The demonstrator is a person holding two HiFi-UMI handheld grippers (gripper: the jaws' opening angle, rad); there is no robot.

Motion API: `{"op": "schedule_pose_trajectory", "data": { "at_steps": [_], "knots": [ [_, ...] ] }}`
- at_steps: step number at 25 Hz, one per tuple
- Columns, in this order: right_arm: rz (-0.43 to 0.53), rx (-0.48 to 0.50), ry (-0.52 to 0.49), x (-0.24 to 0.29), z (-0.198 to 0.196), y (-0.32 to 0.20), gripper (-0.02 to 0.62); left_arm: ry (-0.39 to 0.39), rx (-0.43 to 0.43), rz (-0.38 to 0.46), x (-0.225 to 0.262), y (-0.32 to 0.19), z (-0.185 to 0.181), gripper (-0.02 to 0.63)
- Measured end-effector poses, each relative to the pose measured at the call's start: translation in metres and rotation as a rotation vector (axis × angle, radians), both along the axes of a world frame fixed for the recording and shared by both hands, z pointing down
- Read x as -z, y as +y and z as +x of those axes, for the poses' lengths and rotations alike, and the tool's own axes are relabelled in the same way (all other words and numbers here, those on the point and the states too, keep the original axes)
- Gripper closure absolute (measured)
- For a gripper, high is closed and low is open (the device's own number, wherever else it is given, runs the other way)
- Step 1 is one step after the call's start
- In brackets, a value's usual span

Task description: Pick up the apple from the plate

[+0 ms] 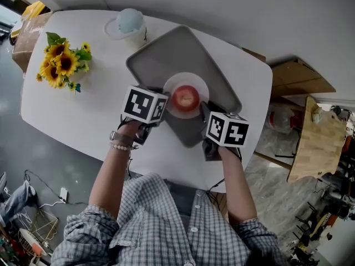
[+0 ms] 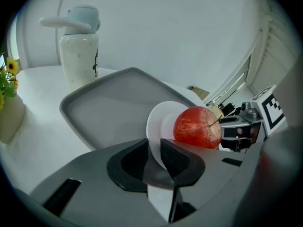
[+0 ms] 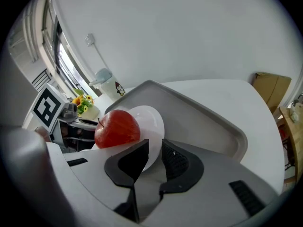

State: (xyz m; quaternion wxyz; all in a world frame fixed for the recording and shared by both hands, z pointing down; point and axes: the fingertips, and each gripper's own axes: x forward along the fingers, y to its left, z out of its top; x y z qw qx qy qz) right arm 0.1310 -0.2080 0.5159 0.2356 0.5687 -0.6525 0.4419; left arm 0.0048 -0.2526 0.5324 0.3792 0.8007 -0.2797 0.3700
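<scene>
Two grippers close on one white plate (image 1: pixel 186 77) from opposite sides, and a red apple (image 1: pixel 186 97) sits in the middle of that plate with its stem up. The left gripper (image 2: pixel 152 148) has its jaws pressed onto the plate's left rim, the thin white edge filling the narrow gap between the ribbed pads. The right gripper (image 3: pixel 154 148) pinches the rim on the right side in the same way. Neither jaw pair touches the apple, which lies just beyond each pair. The plate is over the near half of a grey tray (image 1: pixel 166 54), which lies cornerwise across the middle of the white table (image 1: pixel 83 115) with one corner toward the table's near edge. Whether the plate rests flat on the tray or is held slightly off it is hard to judge from these views. Near the table's left edge stands a bunch of sunflowers (image 1: pixel 62 62) in a pale vase (image 2: pixel 9 117), well apart from the tray. At the far edge, just beside the tray's far-left side, stands a white bottle (image 1: pixel 130 22) with a light blue cap. The person's left hand (image 1: pixel 130 129), a bead bracelet at its wrist, and right hand (image 1: pixel 224 151) hold the grippers from the table's near edge.
</scene>
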Motion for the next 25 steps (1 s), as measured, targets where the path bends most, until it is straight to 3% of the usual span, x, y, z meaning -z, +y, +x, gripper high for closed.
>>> {"op": "schedule_pose_trajectory", "data": {
  "at_steps": [12, 25],
  "knots": [
    [0.009, -0.003, -0.035, 0.018, -0.016, -0.003, 0.512, 0.021, 0.059, 0.012, 0.018, -0.001, -0.018, 0.525],
    [-0.014, 0.137, -0.066, 0.016, -0.091, -0.001, 0.512, 0.007, 0.176, 0.016, 0.023, 0.01, -0.097, 0.529]
  ]
}}
